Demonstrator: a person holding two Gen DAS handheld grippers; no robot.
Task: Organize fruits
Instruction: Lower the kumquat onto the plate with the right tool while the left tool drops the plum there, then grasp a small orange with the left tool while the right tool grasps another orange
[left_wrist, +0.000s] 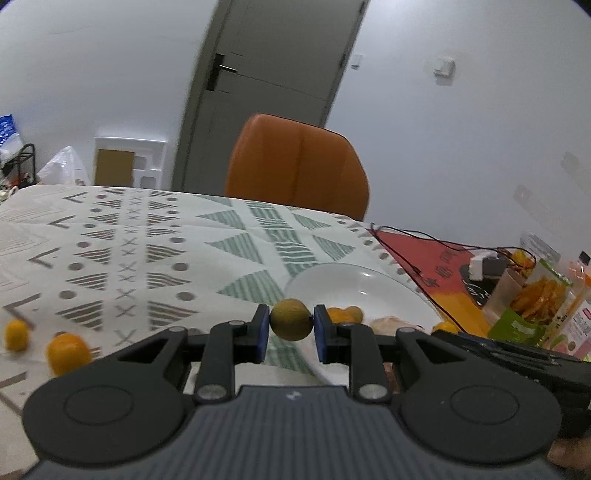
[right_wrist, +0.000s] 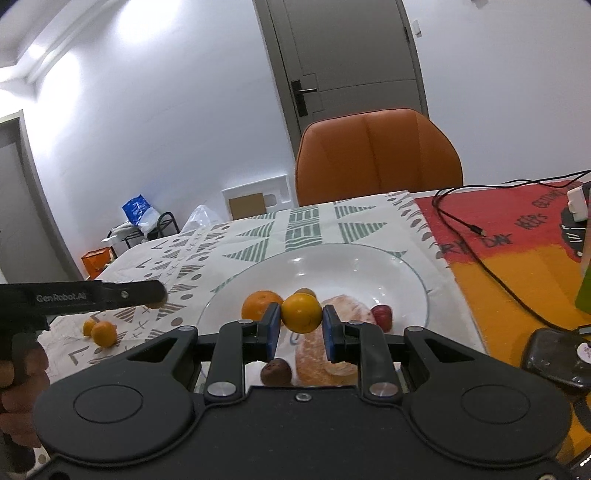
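The left tongs (left_wrist: 291, 325) are closed on a small greenish-brown round fruit (left_wrist: 291, 319), pinched between the 2 blue pads just above the near rim of the white plate (left_wrist: 388, 291). The right tongs (right_wrist: 300, 325) grip a small orange (right_wrist: 301, 313) the same way, held over the near part of that plate.

Below the right tongs, on the plate, lie a dark brown round fruit (right_wrist: 276, 371) and a peeled pale citrus (right_wrist: 332, 332). A little farther in sit a second orange (right_wrist: 260, 305) to the left and a small red fruit (right_wrist: 382, 315) to the right.

Off the plate to the left, 2 small yellow-orange fruits (right_wrist: 100, 331) rest on the patterned cloth (left_wrist: 129, 251) that covers the worktop. The left tongs' body reaches across above them in the right wrist view, with a hand (right_wrist: 20, 380) holding its grip.

To the right of the plate, a red and orange mat (right_wrist: 517, 258) carries a black cable (right_wrist: 491, 273), and snack packets (left_wrist: 539, 306) stand at its far side.

Beyond the worktop stands an orange chair (right_wrist: 376, 158), and behind it a grey door (right_wrist: 343, 66) in a white wall.
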